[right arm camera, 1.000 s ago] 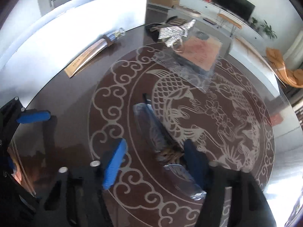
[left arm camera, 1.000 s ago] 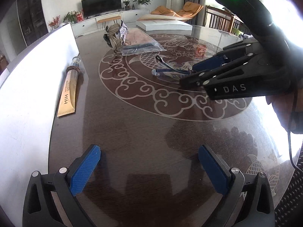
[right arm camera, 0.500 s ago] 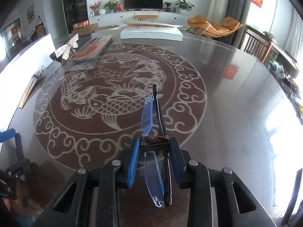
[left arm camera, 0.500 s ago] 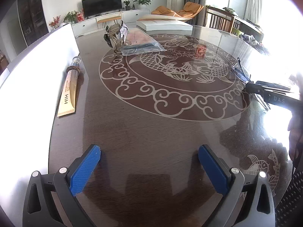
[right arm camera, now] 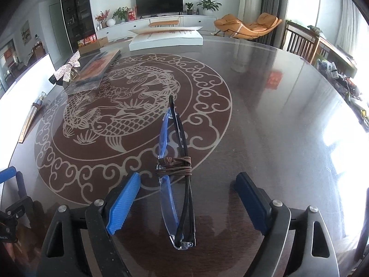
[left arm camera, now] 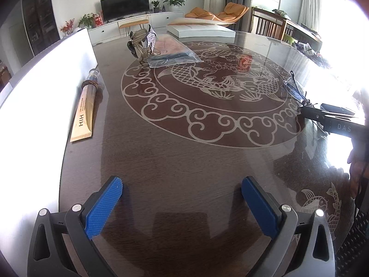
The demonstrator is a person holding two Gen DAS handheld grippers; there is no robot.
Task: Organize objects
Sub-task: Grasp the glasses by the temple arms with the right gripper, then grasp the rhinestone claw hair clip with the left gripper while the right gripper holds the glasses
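Observation:
Folded glasses (right arm camera: 177, 175) with blue-tinted lenses, black arms and a brown cord wound round the middle lie on the dark glass table (right arm camera: 265, 120), between the fingers of my right gripper (right arm camera: 188, 198), which is open and not touching them. In the left wrist view the glasses (left arm camera: 294, 90) lie at the far right, just ahead of the right gripper's tips. My left gripper (left arm camera: 182, 205) is open and empty over the near table edge.
A wooden stick with a cord and glass tip (left arm camera: 85, 108) lies by a white board (left arm camera: 43, 97) on the left. A clear bag with dark items (left arm camera: 173, 56), a bow-tied bundle (left arm camera: 141, 42) and a flat white box (left arm camera: 200, 30) sit at the far side.
My right gripper carried the glasses from the table's middle to the right side, set them down and opened. The left gripper has not moved.

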